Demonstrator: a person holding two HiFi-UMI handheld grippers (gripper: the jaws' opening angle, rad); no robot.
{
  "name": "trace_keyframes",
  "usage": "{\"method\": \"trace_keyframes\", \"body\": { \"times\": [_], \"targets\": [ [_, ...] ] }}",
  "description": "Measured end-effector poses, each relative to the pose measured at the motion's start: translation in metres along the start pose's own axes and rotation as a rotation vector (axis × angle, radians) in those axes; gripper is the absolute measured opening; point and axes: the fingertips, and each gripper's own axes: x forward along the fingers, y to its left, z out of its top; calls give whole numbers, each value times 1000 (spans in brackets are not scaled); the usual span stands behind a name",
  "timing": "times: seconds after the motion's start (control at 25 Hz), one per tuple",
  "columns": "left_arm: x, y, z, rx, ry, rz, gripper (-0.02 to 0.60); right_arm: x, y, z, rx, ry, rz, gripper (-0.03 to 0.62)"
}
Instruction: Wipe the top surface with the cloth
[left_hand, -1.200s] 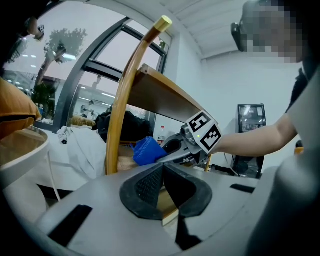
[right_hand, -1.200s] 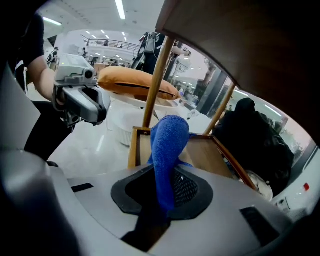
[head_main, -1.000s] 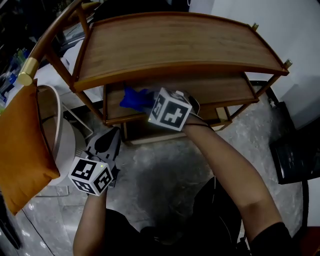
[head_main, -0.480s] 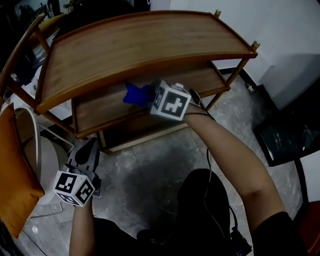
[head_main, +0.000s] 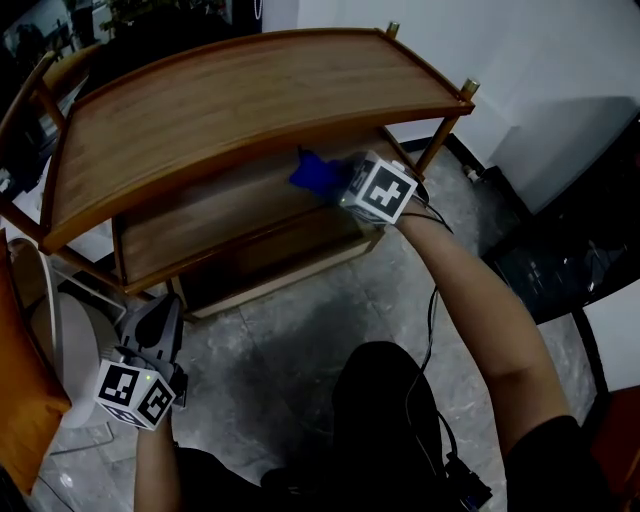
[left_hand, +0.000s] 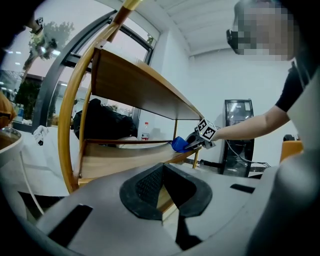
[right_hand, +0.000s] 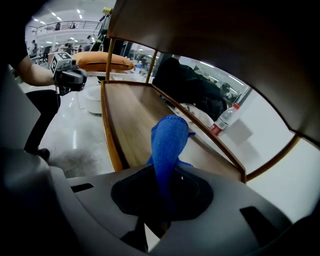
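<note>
Found the blue terry cloth (head_main: 315, 172) (right_hand: 167, 140) pinched in the closed jaws of the right gripper (head_main: 338, 185) (right_hand: 162, 200), sticking out ahead of them in the right gripper view. Placed it over the middle wooden shelf board (head_main: 220, 215) and under the curved wooden top surface (head_main: 250, 100), not on it.

Against one second back: logged cloth and right gripper farther along the middle board, now close to the brass-coloured right front post (head_main: 446, 135); before, nearer the board's left half.

Noted the left gripper (head_main: 158, 312) (left_hand: 162, 192) with jaws closed on nothing, tips together, low over the grey marbled floor (head_main: 300, 320) and well apart from the shelf boards. Same low station as before, only further toward the lower left of the head view.

Saw less of the orange cushion (head_main: 15, 400) (right_hand: 102, 61) at the left edge than earlier.

Spotted a clear plastic bottle with red label (right_hand: 222, 121) beyond the middle board's back rail, in the right gripper view.
</note>
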Motion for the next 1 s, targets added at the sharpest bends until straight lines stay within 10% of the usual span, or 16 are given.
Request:
{"method": "trace_keyframes", "body": {
  "times": [1.0],
  "targets": [
    [-19, -2, -4, -15, -15, 13, 12, -44, -100, -117, 138, 220, -359, 75]
  ]
}}
